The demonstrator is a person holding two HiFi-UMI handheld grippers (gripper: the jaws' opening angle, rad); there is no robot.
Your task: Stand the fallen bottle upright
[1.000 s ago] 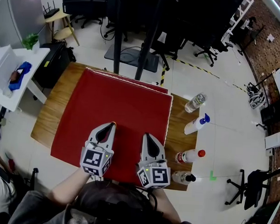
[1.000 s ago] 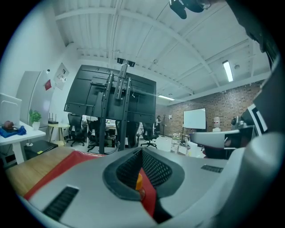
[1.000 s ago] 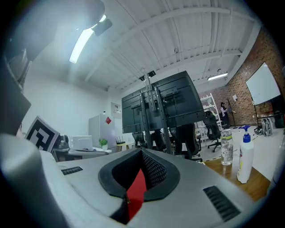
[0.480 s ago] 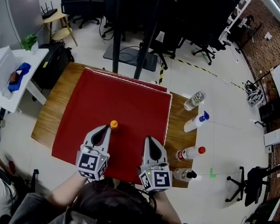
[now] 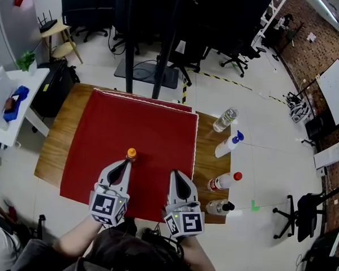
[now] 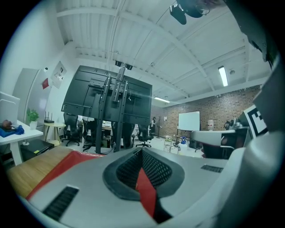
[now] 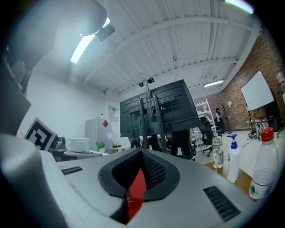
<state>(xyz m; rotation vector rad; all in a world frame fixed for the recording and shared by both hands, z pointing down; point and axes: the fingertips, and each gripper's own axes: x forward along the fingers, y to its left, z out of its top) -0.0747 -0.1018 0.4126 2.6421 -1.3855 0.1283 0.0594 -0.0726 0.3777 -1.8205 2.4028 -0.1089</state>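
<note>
A bottle with an orange cap (image 5: 131, 153) stands upright on the red mat (image 5: 147, 125); from above only its cap shows. My left gripper (image 5: 126, 163) is shut and empty, its tip just short of the cap on the near side and apart from it. My right gripper (image 5: 174, 174) is also shut and empty, over the mat to the bottle's right. In the left gripper view the closed jaws of the left gripper (image 6: 141, 152) hide the bottle. In the right gripper view the right gripper (image 7: 142, 152) shows its jaws meeting at the tip.
The mat lies on a wooden table (image 5: 56, 137). On the bare strip at its right edge are a clear bottle (image 5: 224, 119), a white spray bottle (image 5: 228, 144), a red-capped bottle (image 5: 224, 182) and a black-capped bottle (image 5: 219, 206). A black stand (image 5: 144, 51) and office chairs are beyond.
Both grippers have drawn back toward the person. The left gripper's tip covered the orange cap a second ago; the cap now stands free beyond it.
</note>
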